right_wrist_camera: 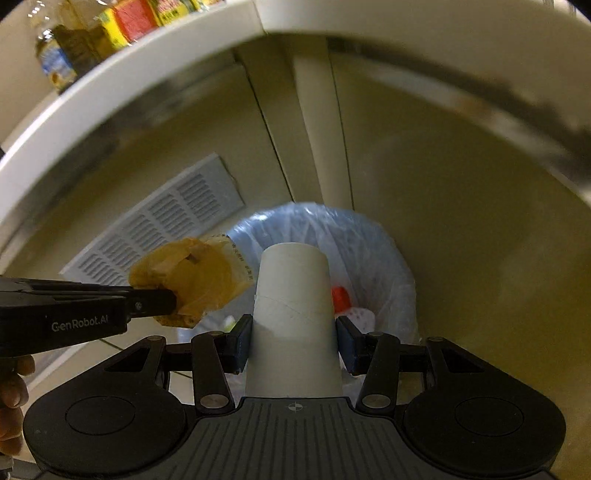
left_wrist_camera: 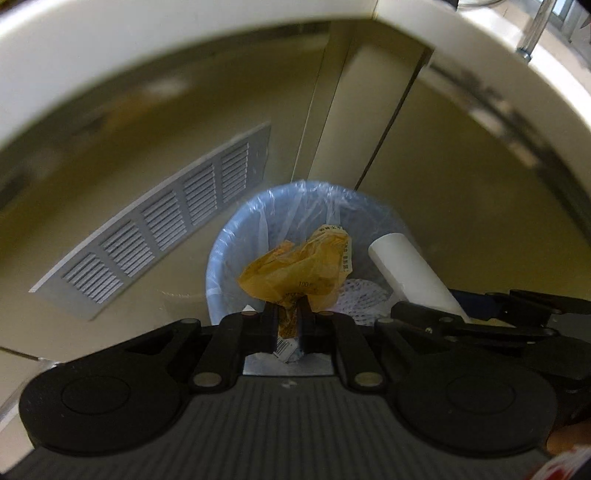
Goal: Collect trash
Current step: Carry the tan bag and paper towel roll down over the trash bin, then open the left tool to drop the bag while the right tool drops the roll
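My left gripper (left_wrist_camera: 287, 314) is shut on a crumpled yellow-orange wrapper (left_wrist_camera: 299, 269), which sticks out above a bin (left_wrist_camera: 221, 258) lined with a clear blue bag. My right gripper (right_wrist_camera: 293, 339) is shut on a white cardboard tube (right_wrist_camera: 293, 295), its blue pads pressed against the tube's sides. The tube (left_wrist_camera: 410, 273) also shows at the right of the left wrist view, over the bin's right edge. In the right wrist view the left gripper (right_wrist_camera: 171, 301) comes in from the left with the wrapper (right_wrist_camera: 195, 277), and the lined bin (right_wrist_camera: 380, 258) lies below both. Inside the bin lie a red cap (right_wrist_camera: 340, 297) and white patterned paper (left_wrist_camera: 364, 297).
A cream cabinet front with a centre post (left_wrist_camera: 365, 110) rises behind the bin. A grey vent grille (left_wrist_camera: 159, 225) is set low on the left. A white counter edge (right_wrist_camera: 110, 96) curves overhead, bearing bottles and boxes (right_wrist_camera: 122, 22). A hand (right_wrist_camera: 13, 402) shows at the left edge.
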A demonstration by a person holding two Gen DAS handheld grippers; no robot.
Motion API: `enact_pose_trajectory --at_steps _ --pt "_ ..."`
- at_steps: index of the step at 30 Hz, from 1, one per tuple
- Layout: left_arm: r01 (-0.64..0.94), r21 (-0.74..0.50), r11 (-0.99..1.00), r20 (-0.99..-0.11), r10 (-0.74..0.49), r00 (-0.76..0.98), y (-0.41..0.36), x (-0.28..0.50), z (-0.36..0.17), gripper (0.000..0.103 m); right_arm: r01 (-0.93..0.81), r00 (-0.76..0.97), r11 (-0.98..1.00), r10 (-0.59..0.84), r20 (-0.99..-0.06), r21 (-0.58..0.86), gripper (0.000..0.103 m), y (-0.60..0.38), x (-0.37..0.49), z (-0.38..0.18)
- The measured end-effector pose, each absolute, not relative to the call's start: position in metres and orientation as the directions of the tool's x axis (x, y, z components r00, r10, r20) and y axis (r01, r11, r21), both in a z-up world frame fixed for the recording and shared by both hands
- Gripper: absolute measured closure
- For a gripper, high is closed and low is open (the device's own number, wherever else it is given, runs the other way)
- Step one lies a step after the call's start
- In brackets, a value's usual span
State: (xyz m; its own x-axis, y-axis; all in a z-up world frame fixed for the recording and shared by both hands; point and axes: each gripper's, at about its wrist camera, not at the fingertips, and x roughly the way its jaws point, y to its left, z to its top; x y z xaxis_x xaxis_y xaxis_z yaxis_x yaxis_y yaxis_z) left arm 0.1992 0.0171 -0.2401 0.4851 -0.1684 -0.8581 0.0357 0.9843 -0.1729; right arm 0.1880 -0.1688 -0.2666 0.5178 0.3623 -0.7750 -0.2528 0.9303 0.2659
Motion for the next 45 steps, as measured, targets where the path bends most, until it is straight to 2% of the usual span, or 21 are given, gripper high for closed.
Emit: enact_pose_trajectory --at_steps 10,23,24,27,28,30,40,45 --pt "0.003 -0.191 0.982 -0.883 -0.174 0.436 0.011 0.234 -0.289 0.094 -0.218 0.510 0.939 0.341 -0.790 0.265 0.055 -0.179 0.213 -0.306" --pt "0.017 -0.200 0.980 -0.898 -0.190 0.396 -0.002 0.251 -0.310 0.092 -0.198 0.518 0.941 0.338 -0.786 0.274 0.055 -0.187 0.218 -0.316" --pt "0.016 -0.205 0.979 -0.899 -0.195 0.393 -0.002 0.252 -0.312 0.088 -0.195 0.519 0.941 0.337 -0.786 0.275 0.055 -0.187 0.218 -0.316" --pt "0.016 -0.210 0.978 -0.898 -0.199 0.393 -0.002 0.253 -0.314 0.064 -0.189 0.519 0.942 0.335 -0.786 0.277 0.055 -0.187 0.219 -0.318" --pt "0.016 -0.213 0.977 -0.894 -0.202 0.399 -0.001 0.252 -0.313 0.060 -0.187 0.519 0.942 0.335 -0.786 0.278 0.055 -0.187 0.219 -0.318" --pt "0.018 -0.214 0.977 -0.893 -0.203 0.400 0.002 0.250 -0.311 0.057 -0.184 0.518 0.942 0.336 -0.787 0.281 0.055 -0.186 0.219 -0.318" --pt "0.010 -0.191 0.981 -0.894 -0.179 0.412 0.012 0.241 -0.304 0.057 -0.180 0.519 0.934 0.357 -0.777 0.308 0.055 -0.175 0.219 -0.319" --pt "-0.011 -0.201 0.979 -0.893 -0.179 0.413 0.016 0.238 -0.303 0.057 -0.154 0.515 0.897 0.431 -0.741 0.415 0.052 -0.170 0.222 -0.319"
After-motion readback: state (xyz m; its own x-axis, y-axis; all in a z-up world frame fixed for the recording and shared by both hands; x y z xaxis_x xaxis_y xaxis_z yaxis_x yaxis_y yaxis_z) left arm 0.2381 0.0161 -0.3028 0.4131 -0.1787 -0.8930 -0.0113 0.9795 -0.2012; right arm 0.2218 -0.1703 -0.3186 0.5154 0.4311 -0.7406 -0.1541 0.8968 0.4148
